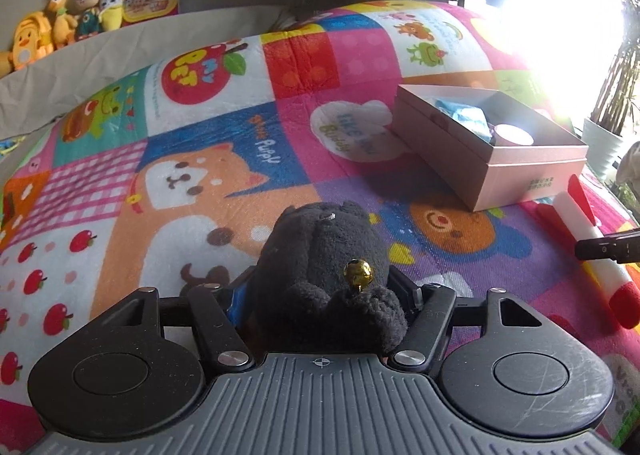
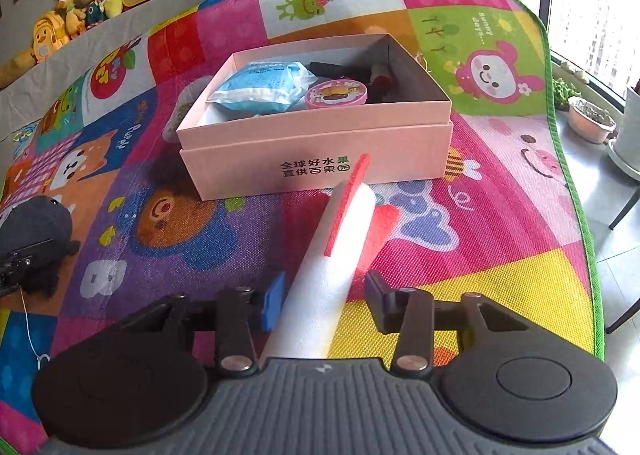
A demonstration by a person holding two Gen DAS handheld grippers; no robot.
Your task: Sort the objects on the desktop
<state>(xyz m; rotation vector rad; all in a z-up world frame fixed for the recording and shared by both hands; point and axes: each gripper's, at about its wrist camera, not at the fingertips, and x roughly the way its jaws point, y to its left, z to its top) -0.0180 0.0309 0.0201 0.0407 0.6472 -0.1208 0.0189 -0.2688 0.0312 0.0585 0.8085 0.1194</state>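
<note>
Plush: I see a black plush (image 1: 324, 275) low in the centre of the left wrist view, lying on the mat, with a small gold bell (image 1: 357, 272) on its near side. In the right wrist view it sits at the far left edge (image 2: 38, 223).
Left gripper: my left gripper (image 1: 320, 295) has its jaws drawn in on both flanks of the plush; the blue pad on the left side is pressed into the fur, so I read it as holding the plush.
Rocket: a white foam rocket (image 2: 332, 275) with red fins runs up the centre of the right wrist view, tail end towards the box. In the left wrist view it lies at the right edge (image 1: 588, 243), red nose towards the bottom.
Right gripper: my right gripper (image 2: 325, 301) is narrow around the rocket; the blue pad touches its left side, while the black finger on the right stands just beside it with a sliver of gap, so I cannot tell if it grips.
Box: a pink box (image 2: 320, 163) sits open above the rocket, centre frame, printed characters on its near wall. Inside are a blue packet (image 2: 260, 89), a round pink tin (image 2: 336, 93) and dark items at the back right.
Mat: a patchwork cartoon mat (image 2: 500, 215) lies under everything.
Background: soft toys (image 1: 60, 27) line the upper left; potted plants (image 2: 592, 119) stand at the right edge.
</note>
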